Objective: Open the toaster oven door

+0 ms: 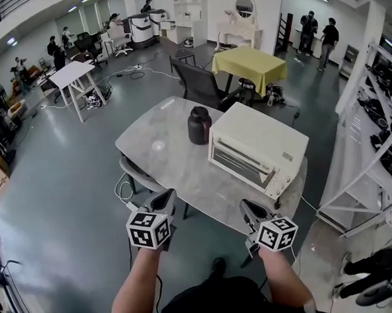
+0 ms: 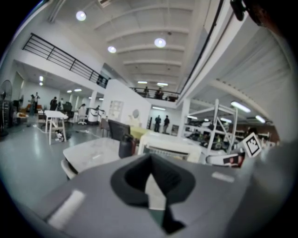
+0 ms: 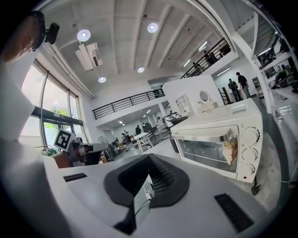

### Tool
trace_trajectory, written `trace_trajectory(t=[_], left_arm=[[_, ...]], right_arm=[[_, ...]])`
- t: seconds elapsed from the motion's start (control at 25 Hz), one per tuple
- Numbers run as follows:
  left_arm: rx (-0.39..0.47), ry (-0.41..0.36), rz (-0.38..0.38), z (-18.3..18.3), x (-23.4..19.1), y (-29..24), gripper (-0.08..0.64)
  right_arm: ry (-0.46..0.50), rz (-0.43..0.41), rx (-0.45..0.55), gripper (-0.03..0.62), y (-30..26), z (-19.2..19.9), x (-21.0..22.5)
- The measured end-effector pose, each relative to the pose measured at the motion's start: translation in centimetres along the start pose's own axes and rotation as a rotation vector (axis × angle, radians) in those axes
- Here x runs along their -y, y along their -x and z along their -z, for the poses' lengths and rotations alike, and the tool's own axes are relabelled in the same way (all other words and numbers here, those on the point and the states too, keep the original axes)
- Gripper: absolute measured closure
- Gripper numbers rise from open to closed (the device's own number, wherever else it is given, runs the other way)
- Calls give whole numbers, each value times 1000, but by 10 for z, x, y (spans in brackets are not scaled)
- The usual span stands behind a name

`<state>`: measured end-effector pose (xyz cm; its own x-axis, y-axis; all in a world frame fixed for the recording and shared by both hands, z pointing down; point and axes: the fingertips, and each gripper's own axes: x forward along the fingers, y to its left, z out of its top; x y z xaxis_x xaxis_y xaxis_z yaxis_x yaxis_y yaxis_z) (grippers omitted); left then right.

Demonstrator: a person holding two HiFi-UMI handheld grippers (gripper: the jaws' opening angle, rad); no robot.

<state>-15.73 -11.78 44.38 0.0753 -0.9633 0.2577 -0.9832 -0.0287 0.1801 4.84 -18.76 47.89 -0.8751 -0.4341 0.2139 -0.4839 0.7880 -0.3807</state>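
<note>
Toaster oven (image 1: 261, 138) — cream-white, glass door (image 1: 241, 164) shut.

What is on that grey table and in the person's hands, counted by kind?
White toaster oven: 1
Dark lidded jar: 1
Handheld grippers: 2 (left gripper, right gripper)
Total: 4

No readable lettering, only coded square markers on the left gripper (image 1: 164, 198) and right gripper (image 1: 249, 209).
</note>
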Motion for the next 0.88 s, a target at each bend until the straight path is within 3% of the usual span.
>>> trace_trajectory(t=[0.24, 0.52, 0.88], left_arm=[[-8, -15, 10, -23, 9, -52, 552], [-41, -15, 24, -22, 19, -92, 552], [-69, -41, 138, -19, 40, -151, 552]], right_arm=[[-31, 8, -2, 598, -15, -17, 45], [14, 22, -7, 597, -18, -28, 75], [-13, 177, 8, 583, -10, -36, 123]])
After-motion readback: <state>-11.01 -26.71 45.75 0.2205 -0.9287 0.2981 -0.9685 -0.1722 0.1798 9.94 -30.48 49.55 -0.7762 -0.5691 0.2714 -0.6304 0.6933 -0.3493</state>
